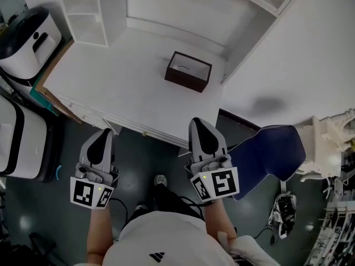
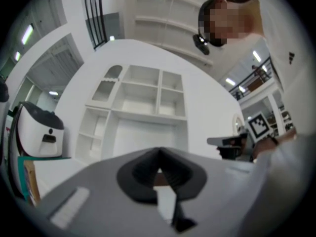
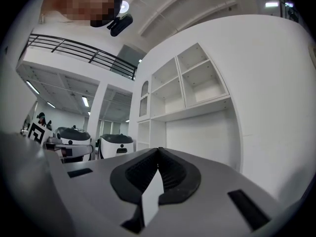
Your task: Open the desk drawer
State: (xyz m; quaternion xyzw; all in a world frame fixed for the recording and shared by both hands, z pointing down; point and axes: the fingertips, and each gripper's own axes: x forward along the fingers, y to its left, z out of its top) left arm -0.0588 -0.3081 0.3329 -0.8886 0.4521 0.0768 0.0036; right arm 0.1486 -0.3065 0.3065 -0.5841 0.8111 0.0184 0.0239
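Left hand-held gripper (image 1: 104, 134) jaws together, right hand-held gripper (image 1: 199, 125) likewise, level before desk (image 1: 111, 82)

Held out ahead, side by side and pointing about level: left gripper (image 1: 105, 134) and right gripper (image 1: 200, 127), marker cubes nearest the body. Jaws closed tip to tip on both, gripping nothing.

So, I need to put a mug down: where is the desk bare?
The desk is bare left of the box, up to the shelves, and along its front edge. Tight only between the box and the side panel.
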